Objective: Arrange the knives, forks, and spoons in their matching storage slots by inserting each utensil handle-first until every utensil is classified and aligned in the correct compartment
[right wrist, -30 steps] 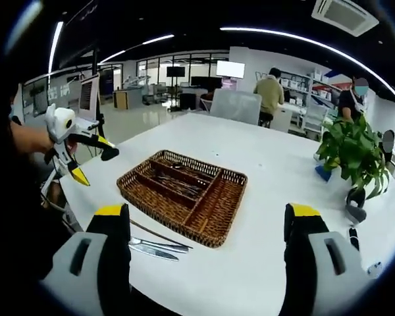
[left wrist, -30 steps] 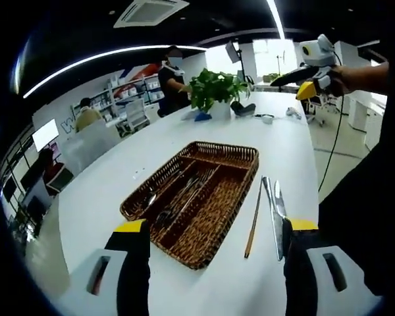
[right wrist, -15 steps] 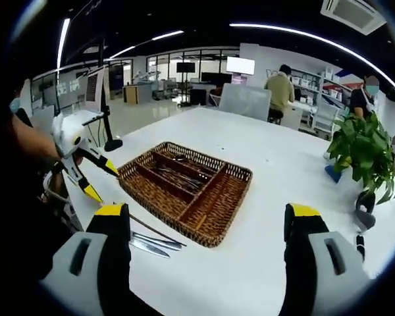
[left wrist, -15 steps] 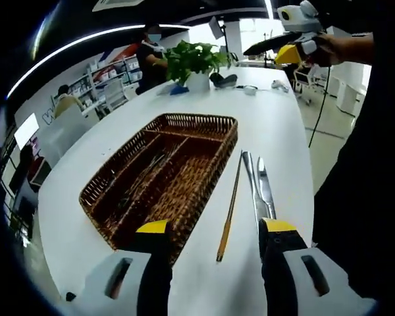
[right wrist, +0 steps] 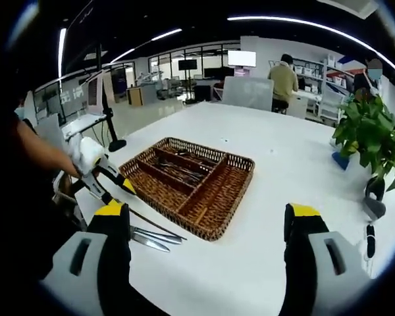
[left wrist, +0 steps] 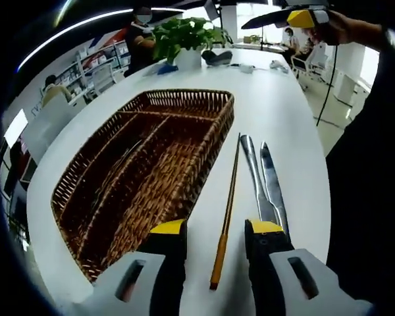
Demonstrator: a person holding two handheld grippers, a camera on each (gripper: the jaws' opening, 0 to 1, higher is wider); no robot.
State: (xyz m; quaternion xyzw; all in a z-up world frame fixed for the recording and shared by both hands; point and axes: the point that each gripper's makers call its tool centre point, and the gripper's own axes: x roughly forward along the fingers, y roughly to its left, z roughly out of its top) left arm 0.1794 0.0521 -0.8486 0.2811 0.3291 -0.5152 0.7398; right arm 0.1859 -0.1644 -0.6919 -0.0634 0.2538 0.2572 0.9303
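Observation:
A brown wicker tray [left wrist: 184,191] with long slots lies on the white table; several metal utensils [left wrist: 115,174] rest in its left slots. To its right lie a thin brown-handled stick [left wrist: 226,204] and two metal knives [left wrist: 266,181] side by side. My left gripper [left wrist: 217,229] is open, low over the table, its jaws astride the stick's near end. In the right gripper view, the tray [right wrist: 214,214] sits ahead, the knives [right wrist: 151,237] lie at its near left, and the left gripper [right wrist: 99,176] hangs beside them. My right gripper [right wrist: 207,212] is wide open, holding nothing.
A potted plant [left wrist: 184,36] stands at the table's far end, also seen at the right as the plant [right wrist: 368,135]. Small dark items [right wrist: 370,230] lie near it. The table edge [left wrist: 319,197] runs close beside the knives. People sit at desks behind.
My left gripper has come down and forward toward the stick and knives, and its jaws have narrowed. The right gripper has barely moved.

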